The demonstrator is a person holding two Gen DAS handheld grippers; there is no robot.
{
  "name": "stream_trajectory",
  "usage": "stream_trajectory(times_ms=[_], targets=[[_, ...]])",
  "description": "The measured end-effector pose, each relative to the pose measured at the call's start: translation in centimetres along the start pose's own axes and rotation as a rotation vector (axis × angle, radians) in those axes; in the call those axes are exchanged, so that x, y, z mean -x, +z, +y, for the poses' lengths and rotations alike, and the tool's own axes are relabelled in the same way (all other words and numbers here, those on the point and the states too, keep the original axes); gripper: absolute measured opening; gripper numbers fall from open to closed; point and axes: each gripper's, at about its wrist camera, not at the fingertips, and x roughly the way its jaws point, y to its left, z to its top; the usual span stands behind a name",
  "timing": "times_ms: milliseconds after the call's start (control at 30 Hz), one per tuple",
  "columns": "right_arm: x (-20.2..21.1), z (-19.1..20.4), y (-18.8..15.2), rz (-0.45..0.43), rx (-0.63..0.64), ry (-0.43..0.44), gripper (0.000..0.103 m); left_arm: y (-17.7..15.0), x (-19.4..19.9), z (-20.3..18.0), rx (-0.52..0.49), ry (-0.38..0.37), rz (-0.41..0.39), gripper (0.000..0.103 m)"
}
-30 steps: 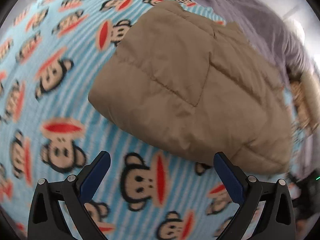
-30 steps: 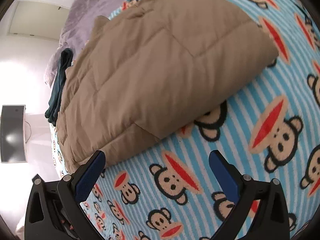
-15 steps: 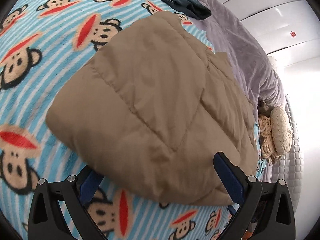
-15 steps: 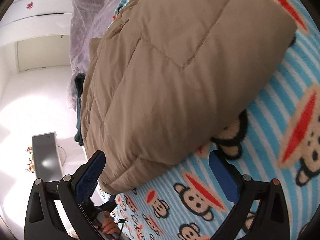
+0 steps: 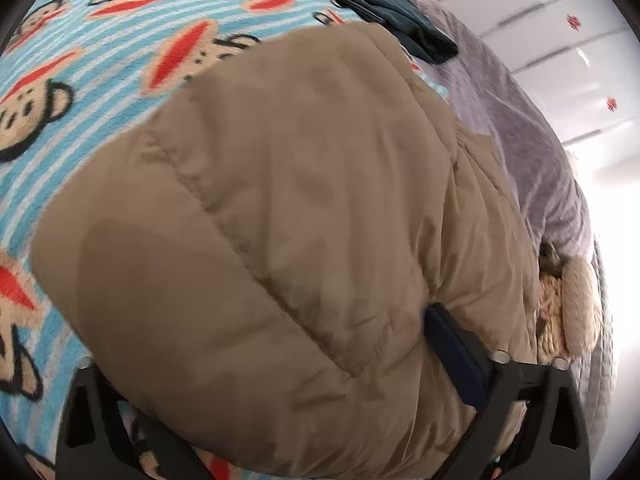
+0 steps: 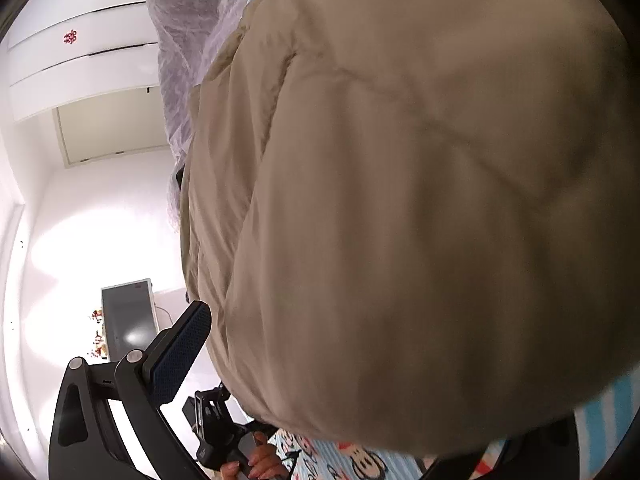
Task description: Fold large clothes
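Puffer jacket (image 5: 280, 240), tan and folded, is sitting on the monkey-print blanket (image 5: 100, 40) on the bed. Left tongs (image 5: 264, 364) are closing around its near edge, not pinching yet. Right tongs (image 6: 360, 380) are straddling the other end, spread wide, one finger hidden underneath.

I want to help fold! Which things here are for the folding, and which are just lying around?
For the folding:
- tan puffy jacket
- left gripper, closing around the jacket's edge
- right gripper

Just lying around:
- monkey blanket
- dark blue clothes
- purple cover
- woven hat
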Motion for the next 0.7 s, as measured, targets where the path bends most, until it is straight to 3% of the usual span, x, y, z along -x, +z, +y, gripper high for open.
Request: stream_trajectory(times_ms=[33,133,167,233,467,700], targets=[[0.1,-0.1,0.0,-0.004,-0.01,-0.002,0.101,0.2,0.1,-0.1,0.008,-0.021,0.003,0.052],[0.5,-0.7,0.0,0.001,-0.066,-0.013,0.051,0.3,1.3,-0.6,-0.015,-0.061,-0.006,0.024],[0.7,-0.8,-0.1,0.006,-0.074,-0.01,0.04,0.2,2.0,-1.0,-0.044,-0.064,-0.015,0.023],[1.1,-0.3,-0.2,0.006,-0.04,-0.007,0.032,0.1,3.3,-1.8,-0.094,-0.076,-0.033,0.019],[3.6,2.2,-1.6,0.033,0.095,-0.02,0.026,-1.3,7.9,-1.8,-0.187,-0.111,-0.034,0.019],[7.0,-0.1,-5.8,0.096,0.09,-0.023,0.026,-6.0,12.1,1.9,-0.209,-0.116,0.057,0.019]])
